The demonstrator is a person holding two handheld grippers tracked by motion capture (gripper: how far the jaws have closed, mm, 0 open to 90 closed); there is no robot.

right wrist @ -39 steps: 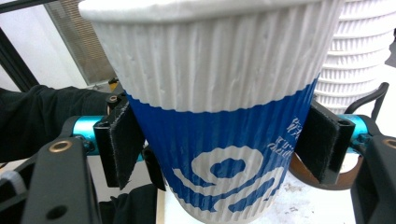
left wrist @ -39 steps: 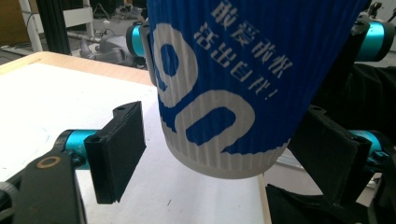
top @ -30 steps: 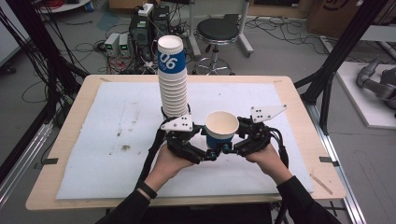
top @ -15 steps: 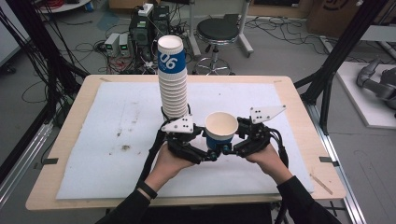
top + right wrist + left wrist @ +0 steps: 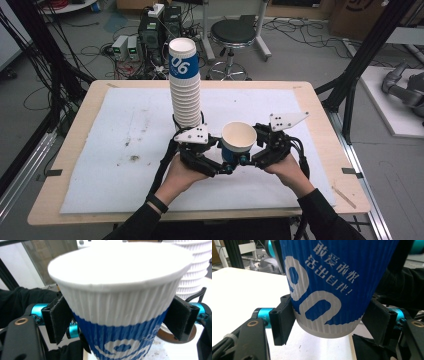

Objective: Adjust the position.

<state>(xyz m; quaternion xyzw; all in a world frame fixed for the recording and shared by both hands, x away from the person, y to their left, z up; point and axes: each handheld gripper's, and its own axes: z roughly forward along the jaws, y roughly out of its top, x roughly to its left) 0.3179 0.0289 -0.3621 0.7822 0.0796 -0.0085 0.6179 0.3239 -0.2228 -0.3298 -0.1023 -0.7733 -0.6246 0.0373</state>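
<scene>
A blue and white ribbed paper cup [image 5: 239,140] stands upright just above the table between both grippers. My left gripper [image 5: 227,165] is shut on its base, the pads [image 5: 283,320] pressing the lower wall of the cup [image 5: 332,285]. My right gripper [image 5: 245,159] reaches in from the right. Its jaws have just been opening and now stand on either side of the cup [image 5: 117,302], the pads [image 5: 58,317] close beside the wall without squeezing it. A tall stack of matching cups [image 5: 185,85] stands just behind the left gripper.
A white sheet [image 5: 115,140] covers the wooden table [image 5: 320,100]. The stack of cups [image 5: 192,277] is close behind the held cup. Black frame posts [image 5: 360,60] flank the table, and a stool [image 5: 239,35] stands beyond its far edge.
Both hands and the cup stay where they were. The right gripper's jaws look slightly wider apart around the cup.
</scene>
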